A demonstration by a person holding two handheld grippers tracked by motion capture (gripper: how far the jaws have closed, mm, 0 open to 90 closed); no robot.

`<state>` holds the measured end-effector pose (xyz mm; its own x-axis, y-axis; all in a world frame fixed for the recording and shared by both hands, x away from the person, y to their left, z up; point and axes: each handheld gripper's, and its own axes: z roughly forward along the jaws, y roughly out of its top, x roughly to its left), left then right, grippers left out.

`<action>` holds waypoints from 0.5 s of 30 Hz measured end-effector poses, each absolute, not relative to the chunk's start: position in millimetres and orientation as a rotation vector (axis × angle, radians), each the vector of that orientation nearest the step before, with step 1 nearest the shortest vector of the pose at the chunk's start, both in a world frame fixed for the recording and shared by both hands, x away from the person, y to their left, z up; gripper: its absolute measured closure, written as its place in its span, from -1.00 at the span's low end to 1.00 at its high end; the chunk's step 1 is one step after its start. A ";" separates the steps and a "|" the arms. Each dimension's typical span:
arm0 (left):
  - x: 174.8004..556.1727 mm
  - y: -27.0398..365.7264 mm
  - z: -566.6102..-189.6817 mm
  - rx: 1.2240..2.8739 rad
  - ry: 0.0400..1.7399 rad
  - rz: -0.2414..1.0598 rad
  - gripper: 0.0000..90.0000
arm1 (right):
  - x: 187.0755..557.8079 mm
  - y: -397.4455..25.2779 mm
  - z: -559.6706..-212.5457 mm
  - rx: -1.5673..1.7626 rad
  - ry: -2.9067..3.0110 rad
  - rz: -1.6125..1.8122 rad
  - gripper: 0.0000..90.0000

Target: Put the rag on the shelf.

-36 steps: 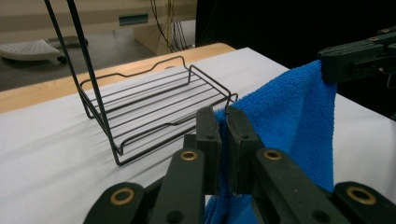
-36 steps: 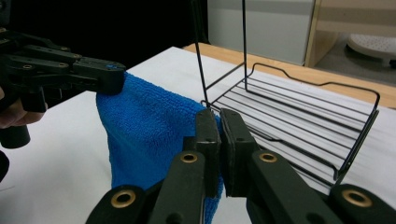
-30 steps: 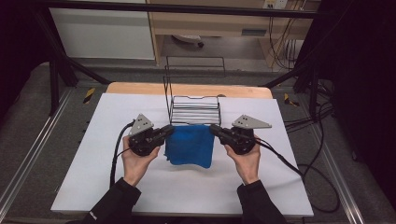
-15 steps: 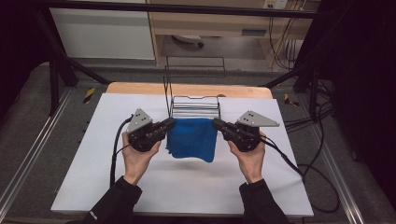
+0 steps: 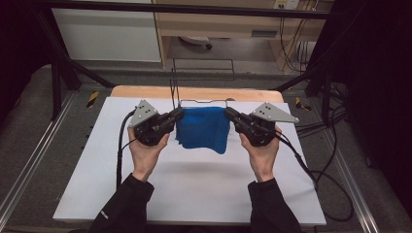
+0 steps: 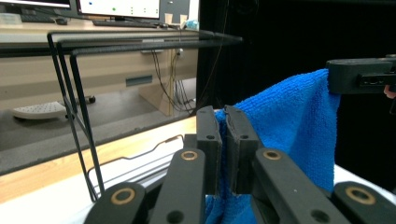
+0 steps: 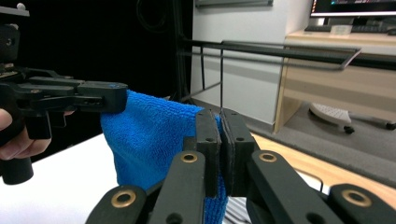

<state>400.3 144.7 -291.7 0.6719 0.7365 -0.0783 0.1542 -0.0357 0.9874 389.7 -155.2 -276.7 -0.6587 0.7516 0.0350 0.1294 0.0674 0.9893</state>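
Tools pinching blue, seemingly folded terry cloth aloft.

Both forearms reach forward, the left gripper and right gripper raised level, jaws clamped, tips pointing toward each other.

— What sort of place are we looking at?
— A lab or test room, it's looking like. A white table is sitting inside a black metal frame, with dark curtains hanging at the sides.
— Anything else pointing that way?
— Cables are trailing over the grey carpet, a wooden desk is standing behind, and monitors and a keyboard are sitting on a desk.
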 end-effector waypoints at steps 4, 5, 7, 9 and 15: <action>403.2 144.4 -286.3 1.553 0.750 0.555 0.90 | 392.5 -154.2 -268.2 0.866 1.825 1.631 0.94; 404.3 144.3 -284.4 1.548 0.748 0.556 0.90 | 392.5 -154.2 -268.2 0.866 1.825 1.631 0.94; 406.5 145.4 -280.3 1.540 0.739 0.558 0.90 | 395.3 -154.1 -261.8 0.859 1.806 1.634 0.94; 408.4 145.8 -275.8 1.526 0.738 0.557 0.90 | 396.2 -153.8 -259.6 0.858 1.802 1.635 0.94; 413.6 146.5 -261.9 1.505 0.726 0.584 0.90 | 402.8 -150.9 -243.7 0.828 1.773 1.623 0.94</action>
<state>413.6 146.5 -261.9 0.6683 0.7409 -0.0657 0.0942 0.0034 0.9955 402.8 -150.9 -243.7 -0.6324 0.7745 -0.0134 0.0549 0.0621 0.9966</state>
